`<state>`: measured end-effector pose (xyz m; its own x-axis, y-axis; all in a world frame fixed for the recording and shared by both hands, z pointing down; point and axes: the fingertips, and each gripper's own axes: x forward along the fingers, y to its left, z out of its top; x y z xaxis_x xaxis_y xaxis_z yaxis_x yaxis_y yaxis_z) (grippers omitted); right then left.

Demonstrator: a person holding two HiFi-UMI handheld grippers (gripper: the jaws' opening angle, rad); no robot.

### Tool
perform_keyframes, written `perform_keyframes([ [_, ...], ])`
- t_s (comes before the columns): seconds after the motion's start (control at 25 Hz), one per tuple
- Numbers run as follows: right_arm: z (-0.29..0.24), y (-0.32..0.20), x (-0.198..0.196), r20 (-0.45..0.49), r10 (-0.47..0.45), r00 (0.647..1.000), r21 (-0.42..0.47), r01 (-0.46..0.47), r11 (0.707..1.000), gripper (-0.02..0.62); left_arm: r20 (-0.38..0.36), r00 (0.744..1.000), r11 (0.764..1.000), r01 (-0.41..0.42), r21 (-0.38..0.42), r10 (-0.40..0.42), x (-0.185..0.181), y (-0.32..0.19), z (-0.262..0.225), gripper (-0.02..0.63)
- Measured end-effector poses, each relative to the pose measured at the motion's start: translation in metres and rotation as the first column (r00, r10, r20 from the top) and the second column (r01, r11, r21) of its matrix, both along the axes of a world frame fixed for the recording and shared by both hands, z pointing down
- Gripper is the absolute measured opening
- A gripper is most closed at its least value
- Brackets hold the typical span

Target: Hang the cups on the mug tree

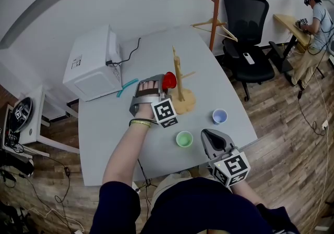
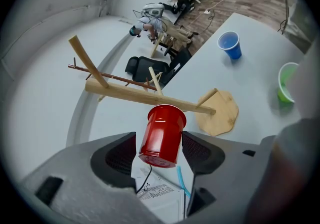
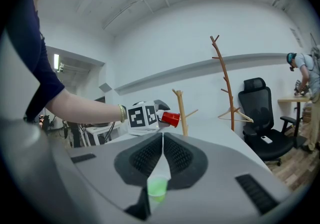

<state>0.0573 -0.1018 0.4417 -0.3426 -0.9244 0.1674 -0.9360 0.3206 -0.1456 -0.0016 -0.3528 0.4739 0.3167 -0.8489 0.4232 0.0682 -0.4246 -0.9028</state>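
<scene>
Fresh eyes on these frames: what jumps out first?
The red cup stands out first. Its mouth is against the wooden mug tree at mid-table, and it sits between the left gripper's wide-set jaws; whether they pinch it is unclear. The right gripper is shut and empty over the table's near edge, where a green cup and a blue cup stand.

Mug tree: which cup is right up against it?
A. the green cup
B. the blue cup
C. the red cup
C: the red cup is between the jaws of the left hand-held gripper with its rim against the mug tree, while the green cup and the blue cup stand apart from it on the table.
</scene>
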Motion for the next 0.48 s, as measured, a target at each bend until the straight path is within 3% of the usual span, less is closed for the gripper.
perform_keyframes([
  [0.48,-0.0003,0.0054,-0.0057,0.003,0.007,1.0,0.003,-0.007,1.0,0.031,-0.012,1.0,1.0,-0.011,0.0,0.011,-0.0023,0.006,-0.0026,0.278],
])
